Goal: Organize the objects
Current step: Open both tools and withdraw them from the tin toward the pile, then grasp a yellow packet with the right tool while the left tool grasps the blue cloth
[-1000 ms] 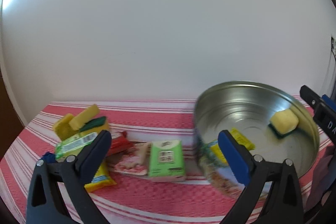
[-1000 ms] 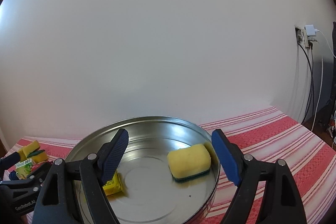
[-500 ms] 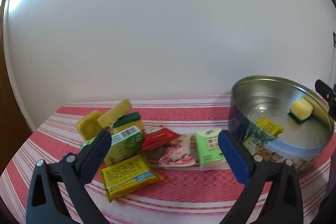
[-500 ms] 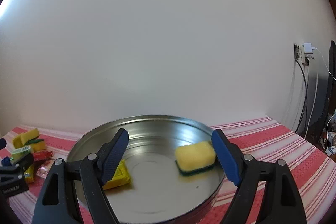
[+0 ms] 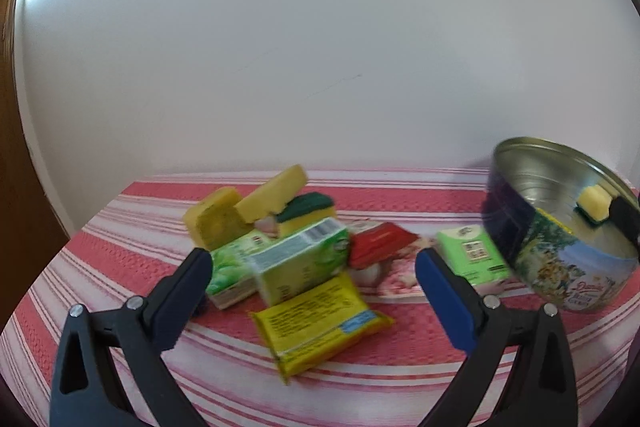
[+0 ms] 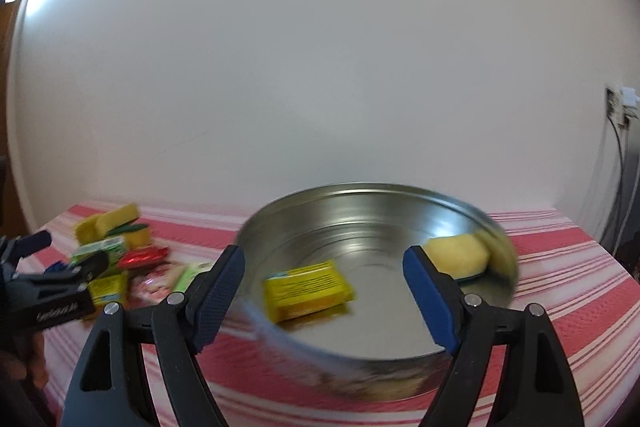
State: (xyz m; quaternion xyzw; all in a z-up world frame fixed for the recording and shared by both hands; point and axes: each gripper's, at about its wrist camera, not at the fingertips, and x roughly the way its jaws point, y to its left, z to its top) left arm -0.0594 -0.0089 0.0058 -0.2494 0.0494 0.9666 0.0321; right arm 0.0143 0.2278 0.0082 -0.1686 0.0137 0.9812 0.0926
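A round metal tin [image 6: 304, 223] stands on the red striped cloth; it also shows at the right of the left wrist view [image 5: 560, 259]. Inside lie a yellow packet [image 6: 308, 289] and a yellow sponge [image 6: 458, 253]. My right gripper [image 6: 324, 291] is open and empty, hovering over the tin's near rim. My left gripper [image 5: 312, 291] is open and empty above a pile: a yellow packet [image 5: 320, 323], a green carton [image 5: 300, 263], a red packet [image 5: 378, 243], a green tissue pack [image 5: 472, 257] and yellow sponges [image 5: 272, 195].
A white wall runs behind the table. A wall socket with cables [image 6: 622, 107] is at the far right. A brown door edge [image 5: 16, 187] stands at the left. A pink packet [image 5: 396, 275] lies between the red packet and the tissue pack.
My left gripper has swung left, from the tin to the pile of packets, and closer to it. My right gripper has shifted left over the tin; both stayed open.
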